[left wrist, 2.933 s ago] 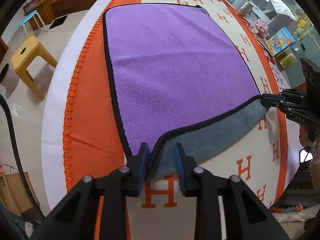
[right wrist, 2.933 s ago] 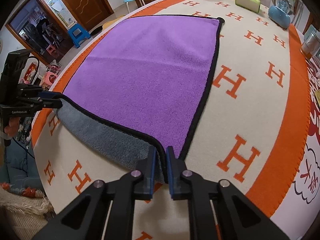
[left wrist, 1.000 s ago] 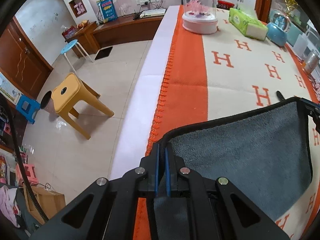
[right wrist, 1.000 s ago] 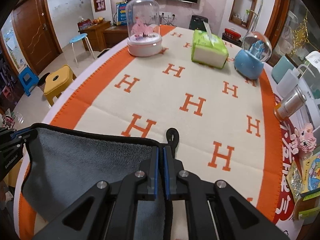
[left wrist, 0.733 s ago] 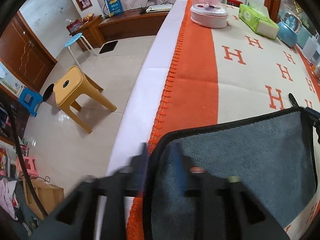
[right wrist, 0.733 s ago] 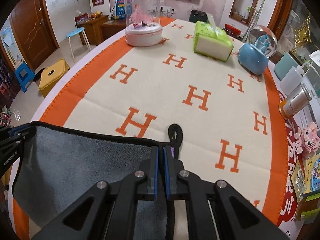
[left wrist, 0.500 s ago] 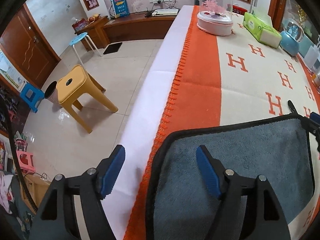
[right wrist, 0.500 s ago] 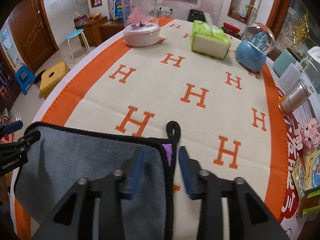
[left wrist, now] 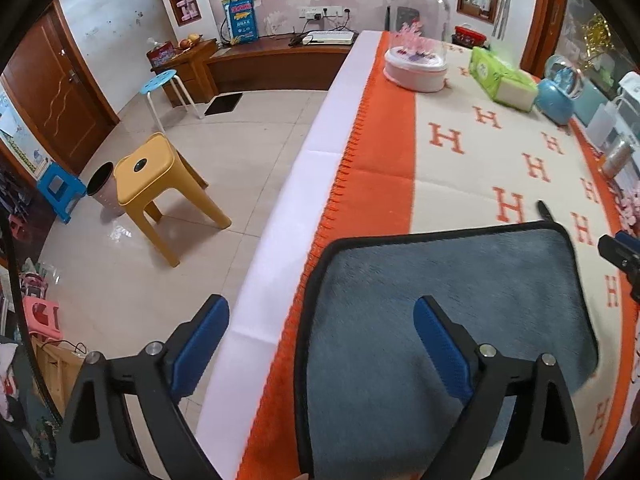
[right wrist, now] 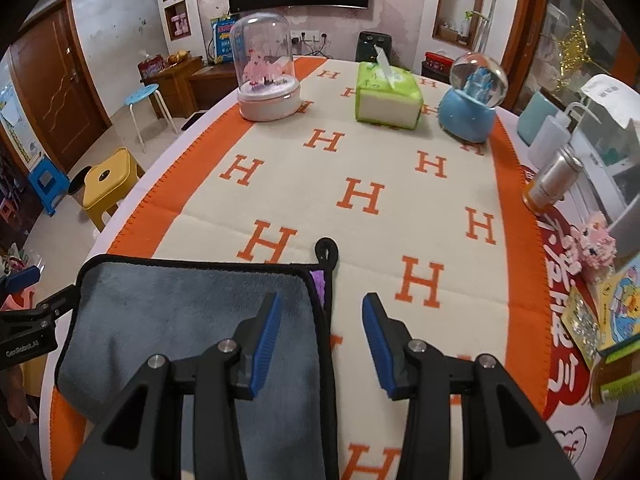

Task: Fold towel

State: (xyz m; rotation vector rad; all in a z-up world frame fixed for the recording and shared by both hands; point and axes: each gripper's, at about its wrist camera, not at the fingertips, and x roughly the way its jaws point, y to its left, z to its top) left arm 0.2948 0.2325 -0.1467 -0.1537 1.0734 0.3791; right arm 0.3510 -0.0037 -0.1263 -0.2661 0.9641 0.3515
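The towel (left wrist: 448,292) lies folded in half on the table, grey side up with black trim. It also shows in the right wrist view (right wrist: 192,320), with a sliver of purple (right wrist: 318,280) and a black hanging loop (right wrist: 326,250) at its far right corner. My left gripper (left wrist: 320,320) is open and empty above the towel's left edge. My right gripper (right wrist: 320,316) is open and empty above the towel's right edge. Each gripper shows at the side of the other's view.
The table wears an orange and cream H-pattern cloth (right wrist: 360,196). At the far end stand a glass dome (right wrist: 268,68), a green tissue box (right wrist: 388,94) and a blue snow globe (right wrist: 472,100). A metal can (right wrist: 554,180) and boxes line the right edge. A yellow stool (left wrist: 156,176) stands on the floor left.
Both grippers carried the towel's near corners over to the far edge, folding it grey side up. Both then opened and let go, and have pulled back a little.
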